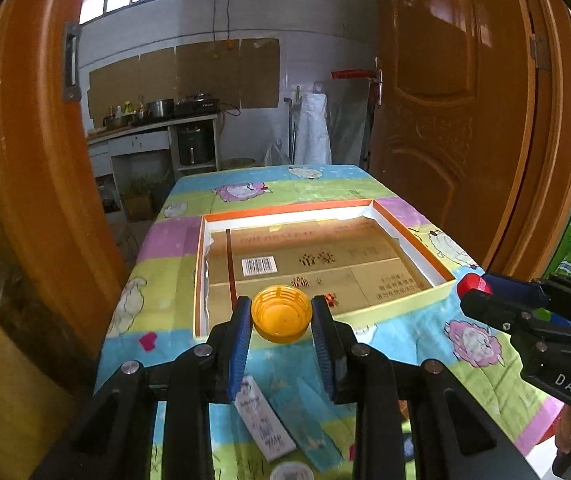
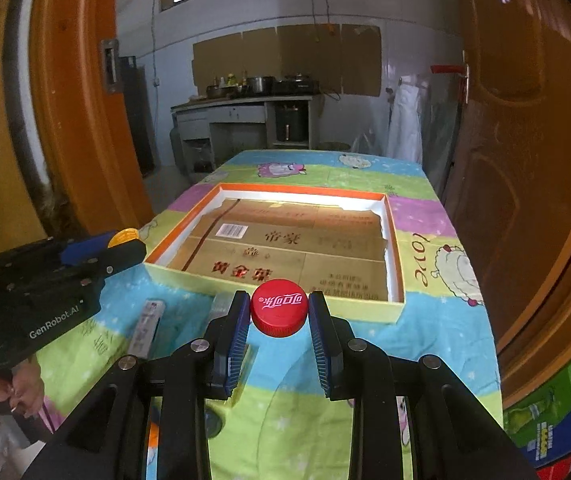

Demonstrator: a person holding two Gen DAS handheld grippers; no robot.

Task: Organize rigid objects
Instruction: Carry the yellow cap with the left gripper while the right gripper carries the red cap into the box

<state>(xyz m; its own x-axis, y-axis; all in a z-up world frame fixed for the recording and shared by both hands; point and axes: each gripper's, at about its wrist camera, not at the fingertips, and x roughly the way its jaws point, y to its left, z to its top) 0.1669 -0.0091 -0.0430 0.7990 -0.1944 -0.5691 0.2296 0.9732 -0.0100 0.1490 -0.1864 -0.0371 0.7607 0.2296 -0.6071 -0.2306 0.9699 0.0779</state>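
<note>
Yellow cap (image 1: 281, 314), hollow side toward the camera, sits pinched between the left gripper (image 1: 281, 316) fingers, jaws narrowed onto its sides. Red cap (image 2: 279, 307), logo side facing the camera, is clamped likewise at the right gripper (image 2: 279, 312) fingertips. Beyond both sets of fingertips lies the tray (image 1: 401, 310); a white box (image 1: 263, 420) lies below the left fingers.

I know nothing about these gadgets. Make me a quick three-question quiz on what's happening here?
1. True or false: the left gripper holds a yellow cap with its hollow side towards the camera.
2. What does the right gripper hold: A a spoon, B a red cap, C nothing?
3. Fill in: the shallow box on the table holds no ____ yet.

Key: 1 true; 2 B; 3 caps.
</note>
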